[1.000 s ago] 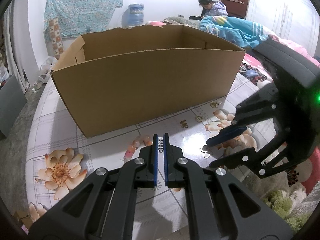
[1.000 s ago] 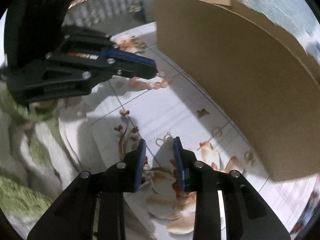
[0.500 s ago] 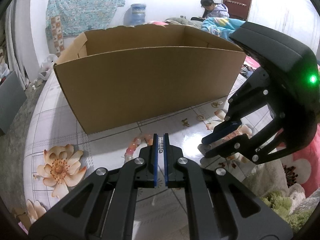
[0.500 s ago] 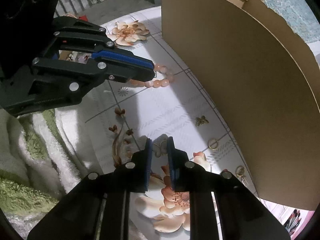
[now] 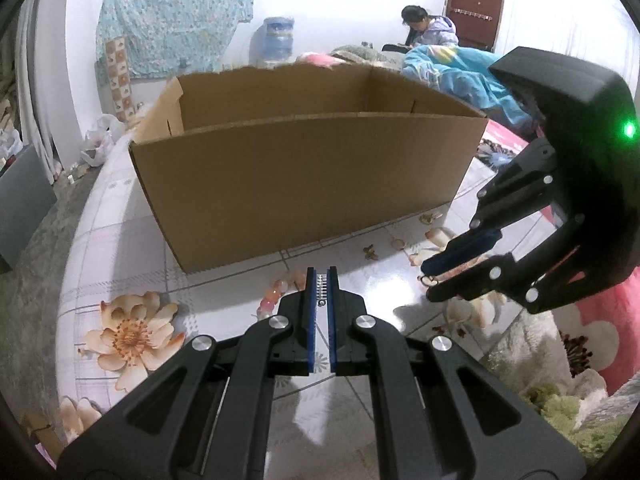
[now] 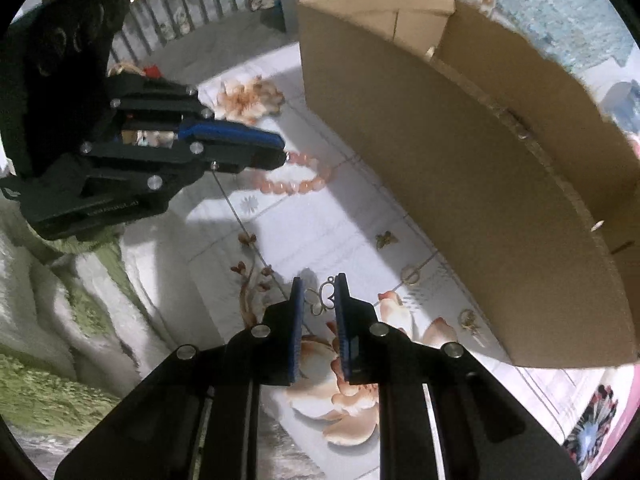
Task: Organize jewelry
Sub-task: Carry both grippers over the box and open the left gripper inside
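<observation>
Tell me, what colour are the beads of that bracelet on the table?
Pale pink, peachy; the bracelet shows best in the right wrist view.

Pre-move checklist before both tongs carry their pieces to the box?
1. Right tongs shut on the wire earring: ok, pinched between the pads.
2. Left tongs shut on the silver chain piece: ok.
3. Cardboard box open on top: ok.
4. Earring clear of the table: cannot tell.
5. Pink bead bracelet free of the left tongs: cannot tell, it lies right at their tip.
6. All loose pieces gathered: not ok; the butterfly charm lies by the box.
</observation>
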Demonstrator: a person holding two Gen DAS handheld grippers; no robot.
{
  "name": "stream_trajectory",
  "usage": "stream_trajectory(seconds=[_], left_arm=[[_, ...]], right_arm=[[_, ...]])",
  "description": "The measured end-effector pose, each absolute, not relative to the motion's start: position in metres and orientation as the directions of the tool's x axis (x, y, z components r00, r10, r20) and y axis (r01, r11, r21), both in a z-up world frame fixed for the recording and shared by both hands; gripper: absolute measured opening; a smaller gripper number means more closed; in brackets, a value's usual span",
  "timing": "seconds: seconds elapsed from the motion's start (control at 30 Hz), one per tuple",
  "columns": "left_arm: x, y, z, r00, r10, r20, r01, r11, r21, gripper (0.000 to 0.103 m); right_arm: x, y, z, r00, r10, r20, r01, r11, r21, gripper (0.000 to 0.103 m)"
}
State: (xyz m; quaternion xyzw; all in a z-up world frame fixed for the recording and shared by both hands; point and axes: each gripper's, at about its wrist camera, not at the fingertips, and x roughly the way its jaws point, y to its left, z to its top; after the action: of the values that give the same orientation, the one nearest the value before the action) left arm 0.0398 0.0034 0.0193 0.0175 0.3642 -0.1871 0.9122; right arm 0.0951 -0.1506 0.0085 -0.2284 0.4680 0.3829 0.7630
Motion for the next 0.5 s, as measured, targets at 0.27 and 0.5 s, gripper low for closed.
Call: stream_trajectory(seconds=[0.27,0.5], left_arm=[[0.033,0.007,0.082,0.720,-0.414,-0.557,0.420,0.899,-0.125,0.004],[0.092,-0.014,0.124,0.714,-0.435,-0.549,0.471,0.878,-0.084,0.004]], right_arm=[[0.084,-0.180,0.083,0.422,0.476,-0.772,-0.762,0.647,-0.018,0.015],[0.147,-0.205,0.125,0.484,0.503,-0.716,-0.702,0.711,0.026,0.015]])
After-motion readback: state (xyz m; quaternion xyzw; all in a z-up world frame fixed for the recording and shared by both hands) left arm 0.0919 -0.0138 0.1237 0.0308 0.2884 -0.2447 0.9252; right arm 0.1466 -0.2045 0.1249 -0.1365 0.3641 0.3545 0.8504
